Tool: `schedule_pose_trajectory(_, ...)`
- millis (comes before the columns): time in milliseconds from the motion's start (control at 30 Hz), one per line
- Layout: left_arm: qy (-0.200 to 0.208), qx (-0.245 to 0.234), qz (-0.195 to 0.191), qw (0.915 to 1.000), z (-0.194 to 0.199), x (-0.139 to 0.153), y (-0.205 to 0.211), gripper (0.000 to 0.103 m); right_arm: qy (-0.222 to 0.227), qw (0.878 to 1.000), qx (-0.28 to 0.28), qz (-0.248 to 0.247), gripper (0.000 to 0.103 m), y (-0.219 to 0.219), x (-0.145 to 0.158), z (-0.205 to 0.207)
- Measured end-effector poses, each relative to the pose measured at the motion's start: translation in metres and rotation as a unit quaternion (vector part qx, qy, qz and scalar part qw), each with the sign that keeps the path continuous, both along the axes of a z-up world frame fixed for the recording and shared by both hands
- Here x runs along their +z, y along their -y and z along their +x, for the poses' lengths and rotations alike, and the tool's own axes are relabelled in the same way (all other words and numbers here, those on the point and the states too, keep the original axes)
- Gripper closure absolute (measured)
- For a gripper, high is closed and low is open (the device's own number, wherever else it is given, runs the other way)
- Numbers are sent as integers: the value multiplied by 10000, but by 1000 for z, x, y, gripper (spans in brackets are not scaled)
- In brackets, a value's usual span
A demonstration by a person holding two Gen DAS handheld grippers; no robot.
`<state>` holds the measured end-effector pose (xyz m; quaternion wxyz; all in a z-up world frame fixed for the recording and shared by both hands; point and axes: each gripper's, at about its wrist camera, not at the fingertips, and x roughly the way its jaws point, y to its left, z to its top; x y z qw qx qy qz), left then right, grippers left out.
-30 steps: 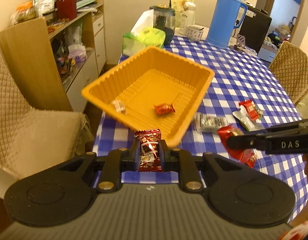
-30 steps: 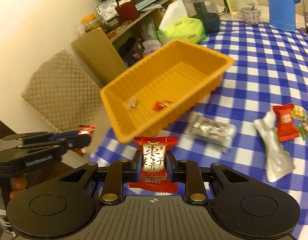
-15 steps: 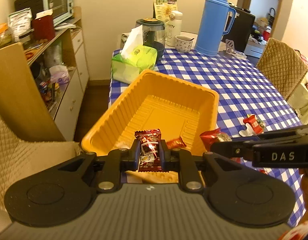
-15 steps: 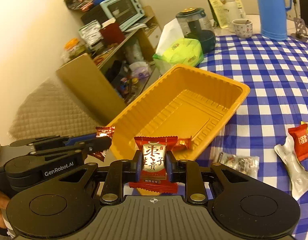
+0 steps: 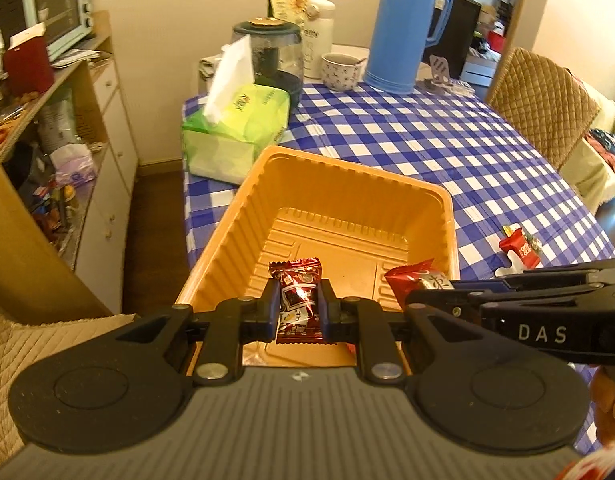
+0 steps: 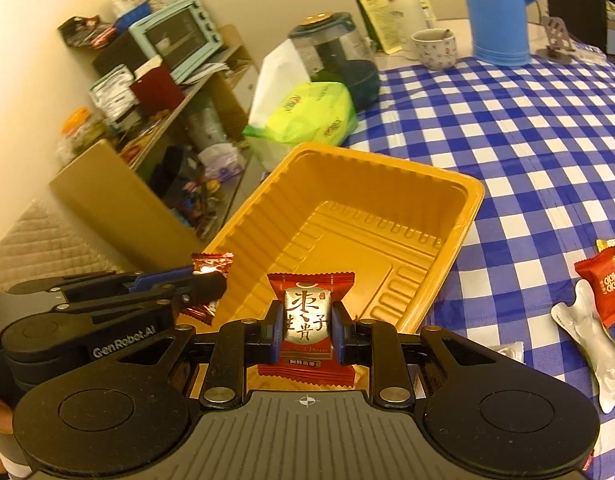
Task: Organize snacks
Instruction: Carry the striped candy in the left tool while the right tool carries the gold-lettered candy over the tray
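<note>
1. The left claw (image 5: 298, 308) is pinching a dark red foil candy packet (image 5: 297, 300) upright between its fingers. A second ago it hung short of the orange ribbed plastic tray (image 5: 243, 216); now the tray's near rim lies under it and the tray floor opens just ahead.
2. The right claw (image 6: 307, 326) is pinching a bright red sachet with a silver label (image 6: 306, 322). It too has closed in and now hangs over the tray's near end, beside the left claw.
3. The wrapped sweets seen earlier on the tray floor are now hidden behind the claws, so I cannot tell where they lie.
4. Both snacks seem placed for release; spreading each claw should drop them inside, though the left one sits close to the rim.
5. Right of the right claw, a small red candy pack (image 6: 601, 284) and a crumpled silver wrapper (image 6: 591, 340) wait on the blue-checked desk (image 6: 527, 152).
</note>
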<state>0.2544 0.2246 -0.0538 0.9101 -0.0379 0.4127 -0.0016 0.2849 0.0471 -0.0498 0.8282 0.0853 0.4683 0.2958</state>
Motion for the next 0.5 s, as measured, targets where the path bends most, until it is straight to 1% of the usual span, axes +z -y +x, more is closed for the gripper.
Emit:
schedule_pose_trajectory(200,-157,-214,-4,9996,22,-13,-3,85,-3,9997,-246,-64,78,-2,-3,10)
schedule_pose_trajectory(500,-364,-283,10,9989,38,-29,-6,85,-25,9990,-438,-91,78,1,-4,15)
